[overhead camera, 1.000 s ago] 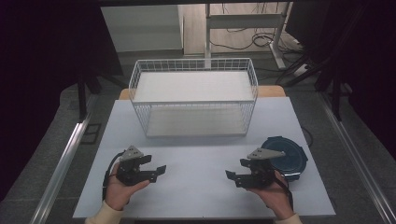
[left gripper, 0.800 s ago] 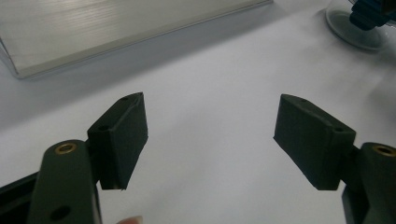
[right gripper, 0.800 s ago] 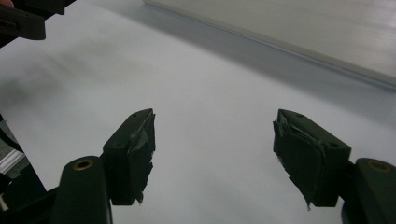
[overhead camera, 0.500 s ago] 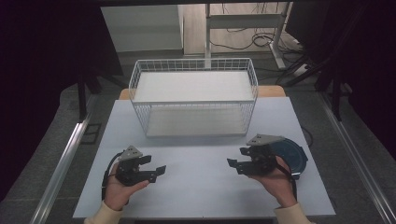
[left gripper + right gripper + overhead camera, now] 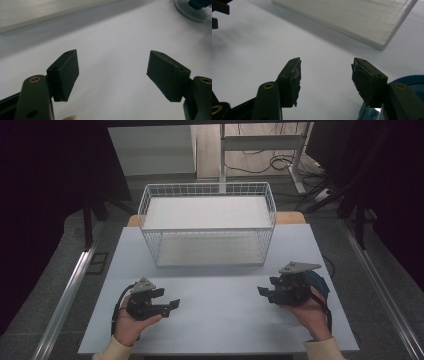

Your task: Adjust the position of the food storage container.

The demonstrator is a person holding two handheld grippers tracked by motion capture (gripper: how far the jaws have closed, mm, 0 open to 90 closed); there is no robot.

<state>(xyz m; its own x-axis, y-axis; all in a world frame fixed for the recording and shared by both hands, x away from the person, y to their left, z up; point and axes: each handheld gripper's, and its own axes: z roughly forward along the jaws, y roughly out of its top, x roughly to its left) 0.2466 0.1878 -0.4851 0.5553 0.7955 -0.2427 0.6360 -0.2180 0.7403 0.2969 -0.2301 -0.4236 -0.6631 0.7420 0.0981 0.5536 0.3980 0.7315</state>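
Note:
In the high view my left gripper (image 5: 170, 306) lies in a hand at the table's front left, pointing right. Its jaws stand open over bare white tabletop (image 5: 112, 65), nothing between them. My right gripper (image 5: 264, 294) is held at the front right, pointing left, just above a round blue dish (image 5: 322, 284). Its jaws (image 5: 325, 72) have just been closing but remain open with nothing between them; their pads (image 5: 295, 75) look ragged. The blue dish's rim (image 5: 409, 81) shows beside the right jaw.
A white wire basket (image 5: 207, 227) with a pale floor stands at the back middle of the white table (image 5: 220, 320); its base edge (image 5: 352, 17) lies ahead of the right gripper. Dark floor, rails and cables surround the table.
The right hand has risen and drifted toward the back right, now covering more of the blue dish. Its jaws have narrowed. The left hand has stayed put.

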